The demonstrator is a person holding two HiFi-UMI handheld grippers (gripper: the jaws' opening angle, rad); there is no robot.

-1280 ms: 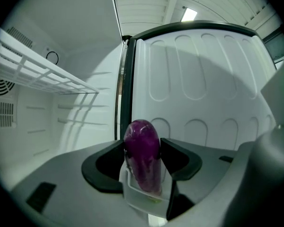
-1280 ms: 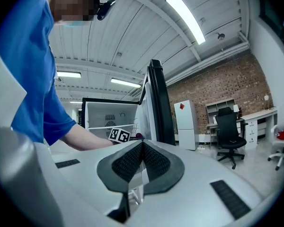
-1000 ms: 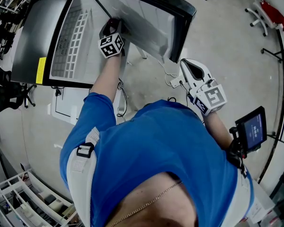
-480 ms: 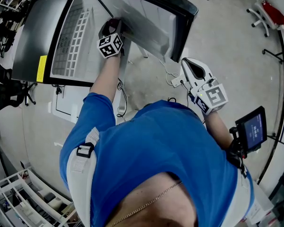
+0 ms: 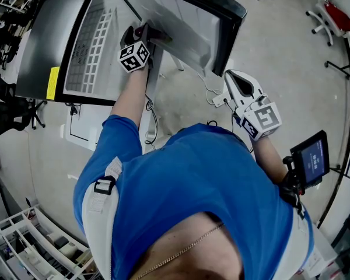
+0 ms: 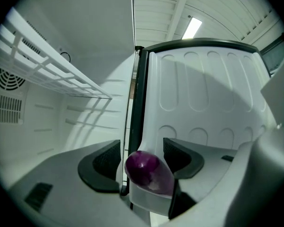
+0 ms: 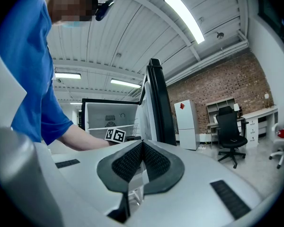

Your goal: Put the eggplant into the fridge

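Observation:
The purple eggplant (image 6: 149, 171) lies with its end in a white bin (image 6: 151, 200) on the inside of the fridge door (image 5: 181, 22). My left gripper (image 6: 142, 159) straddles it. Its jaws have just been opening and now stand wide, with a gap showing between the left pad (image 6: 104, 162) and the eggplant. In the head view the left gripper (image 5: 141, 37) reaches into the open fridge (image 5: 81, 45) at the door's hinge side. My right gripper (image 5: 236, 83) hangs outside the door, level, shut with nothing in it (image 7: 141, 162).
A white wire shelf (image 6: 47, 72) runs along the fridge's interior, above and to the left. A power strip with cables (image 5: 216, 101) lies on the floor below the door. An office chair with red cloth (image 5: 332, 13) stands far right, and a wire rack (image 5: 23, 249) lower left.
The left gripper has shifted only slightly at the inner side of the fridge door. The right gripper has kept still.

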